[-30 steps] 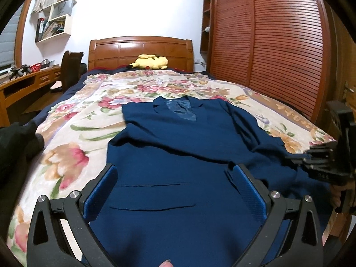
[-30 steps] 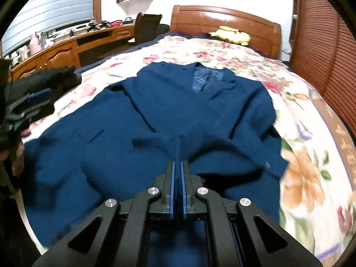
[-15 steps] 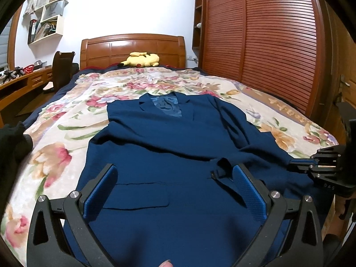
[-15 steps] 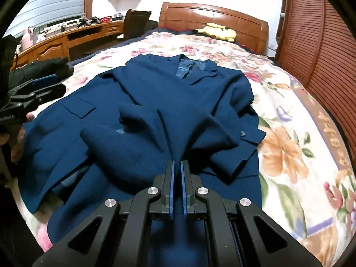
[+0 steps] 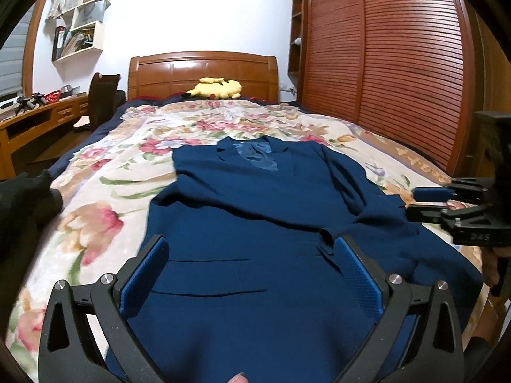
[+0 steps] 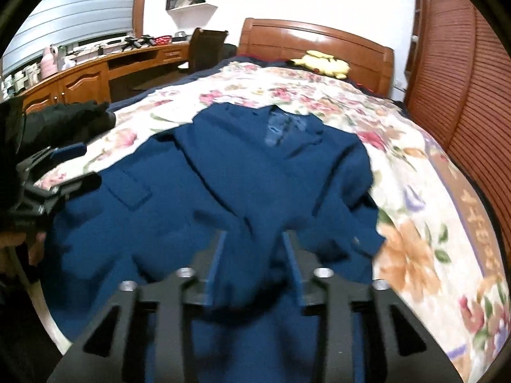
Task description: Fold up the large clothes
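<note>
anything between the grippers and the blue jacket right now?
Nothing visible. The blue jacket lies spread on the floral bedspread, and both the left gripper and the right gripper are open directly over its lower part, with only fabric in front of them. The yellow plush sits far off by the headboard.

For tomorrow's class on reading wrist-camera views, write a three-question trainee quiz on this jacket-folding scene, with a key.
1. True or false: the right gripper grips the navy blazer.
2. What lies by the headboard? A) yellow plush toy B) pillow C) book
3. Fill in: the left gripper has its jaws ____.

Key: 1 false, its jaws stand apart, holding nothing; 2 A, the yellow plush toy; 3 open.
</note>
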Action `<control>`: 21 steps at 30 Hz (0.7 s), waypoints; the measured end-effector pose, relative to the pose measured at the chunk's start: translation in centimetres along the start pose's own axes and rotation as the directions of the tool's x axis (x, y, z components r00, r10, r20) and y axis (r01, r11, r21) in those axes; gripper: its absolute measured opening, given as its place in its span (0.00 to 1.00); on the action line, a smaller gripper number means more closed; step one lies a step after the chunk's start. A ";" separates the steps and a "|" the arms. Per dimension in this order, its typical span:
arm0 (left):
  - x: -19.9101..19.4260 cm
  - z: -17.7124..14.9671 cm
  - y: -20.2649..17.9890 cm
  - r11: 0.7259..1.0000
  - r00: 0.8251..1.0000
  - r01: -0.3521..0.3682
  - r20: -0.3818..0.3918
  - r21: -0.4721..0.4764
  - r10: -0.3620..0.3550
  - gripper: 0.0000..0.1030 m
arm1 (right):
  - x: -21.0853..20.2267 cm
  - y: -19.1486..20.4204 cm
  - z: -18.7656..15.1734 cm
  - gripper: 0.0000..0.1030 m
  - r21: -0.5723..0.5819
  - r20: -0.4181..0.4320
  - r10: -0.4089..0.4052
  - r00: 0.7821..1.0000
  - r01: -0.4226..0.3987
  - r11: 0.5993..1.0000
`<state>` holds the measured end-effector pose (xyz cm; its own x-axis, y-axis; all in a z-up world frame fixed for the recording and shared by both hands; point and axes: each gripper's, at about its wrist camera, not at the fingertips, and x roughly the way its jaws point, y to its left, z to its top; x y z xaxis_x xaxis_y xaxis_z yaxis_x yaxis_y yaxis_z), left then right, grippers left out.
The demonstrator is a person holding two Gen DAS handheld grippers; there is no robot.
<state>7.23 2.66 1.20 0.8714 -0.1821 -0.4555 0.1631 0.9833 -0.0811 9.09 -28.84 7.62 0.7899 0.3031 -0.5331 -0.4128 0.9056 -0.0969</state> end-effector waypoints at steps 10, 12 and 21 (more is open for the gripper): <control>-1.3 -0.2 3.4 0.999 1.000 -0.019 0.004 -0.030 0.019 1.00 | 9.8 3.3 2.2 0.46 -0.024 -0.203 0.110 0.973 -0.118 0.993; -1.3 -0.3 3.7 0.999 1.000 -0.021 0.002 -0.026 0.021 1.00 | 11.5 3.3 2.1 0.46 -0.040 -0.255 0.074 0.964 -0.087 0.995; -1.7 -0.4 4.6 0.999 1.000 -0.019 0.001 -0.027 0.019 1.00 | 12.8 4.0 4.6 0.07 -0.130 -0.272 0.054 0.961 -0.093 0.987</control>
<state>6.33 7.52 1.23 0.8747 -0.1630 -0.4564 0.1338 0.9864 -0.0958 19.65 -19.96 4.24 0.6129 0.2594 -0.7464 -0.5397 0.8273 -0.1556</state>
